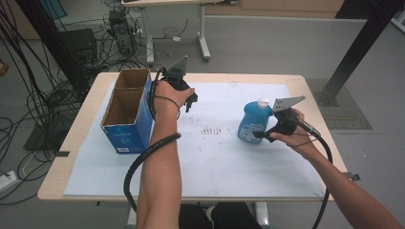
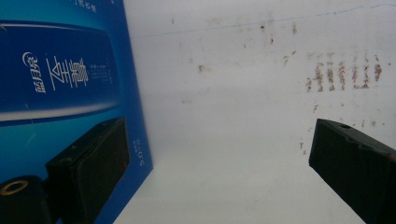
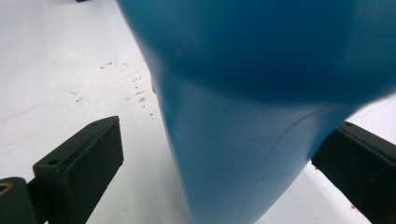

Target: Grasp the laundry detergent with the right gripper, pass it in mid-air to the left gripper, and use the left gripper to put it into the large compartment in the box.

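While jaws straddle blue bottle (image 1: 253, 123), cardboard box (image 1: 128, 110) open, compartments bare

I see the bottle (image 1: 254, 123) standing upright on the white sheet (image 1: 215, 162), well right of the box (image 1: 128, 110). My right gripper (image 1: 264, 136) is at the bottle's lower right side. My left gripper (image 1: 190, 101) hovers left of the bottle, just beside the box.
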`<action>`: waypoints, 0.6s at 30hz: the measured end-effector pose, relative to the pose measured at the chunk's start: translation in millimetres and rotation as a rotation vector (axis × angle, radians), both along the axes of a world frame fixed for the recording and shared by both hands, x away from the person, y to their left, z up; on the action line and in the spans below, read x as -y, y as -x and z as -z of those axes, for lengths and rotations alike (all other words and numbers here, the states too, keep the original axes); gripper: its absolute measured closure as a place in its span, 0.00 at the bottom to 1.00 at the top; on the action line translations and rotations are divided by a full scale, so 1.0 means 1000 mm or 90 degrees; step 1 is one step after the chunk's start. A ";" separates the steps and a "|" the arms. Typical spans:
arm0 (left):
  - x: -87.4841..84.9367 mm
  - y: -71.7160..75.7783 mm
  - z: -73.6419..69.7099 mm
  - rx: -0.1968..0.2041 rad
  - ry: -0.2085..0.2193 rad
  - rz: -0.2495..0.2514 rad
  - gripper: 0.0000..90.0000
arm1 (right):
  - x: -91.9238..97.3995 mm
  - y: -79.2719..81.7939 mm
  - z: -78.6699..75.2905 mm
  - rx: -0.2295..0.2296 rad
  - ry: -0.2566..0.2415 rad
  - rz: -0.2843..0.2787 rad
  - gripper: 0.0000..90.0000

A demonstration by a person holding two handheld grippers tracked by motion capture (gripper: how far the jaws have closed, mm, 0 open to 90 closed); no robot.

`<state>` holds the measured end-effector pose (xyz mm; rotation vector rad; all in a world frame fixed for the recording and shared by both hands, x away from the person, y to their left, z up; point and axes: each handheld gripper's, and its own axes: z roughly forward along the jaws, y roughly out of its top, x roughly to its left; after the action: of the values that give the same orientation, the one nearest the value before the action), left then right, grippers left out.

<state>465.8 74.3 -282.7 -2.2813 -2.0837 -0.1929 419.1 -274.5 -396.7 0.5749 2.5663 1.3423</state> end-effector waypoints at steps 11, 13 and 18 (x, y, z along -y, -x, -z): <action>-0.001 0.000 0.003 -0.003 0.001 -0.001 0.06 | -0.002 0.000 0.002 0.000 -0.009 0.001 0.02; -0.001 0.000 0.002 -0.002 0.001 -0.001 0.06 | -0.002 0.000 0.002 0.000 -0.009 0.001 0.02; -0.001 0.000 0.003 -0.005 0.001 0.001 0.06 | -0.003 0.000 0.003 -0.001 -0.009 0.001 0.03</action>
<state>465.4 75.6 -285.7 -2.2805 -2.0800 -0.1826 419.5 -271.5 -399.9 0.5804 2.5591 1.3604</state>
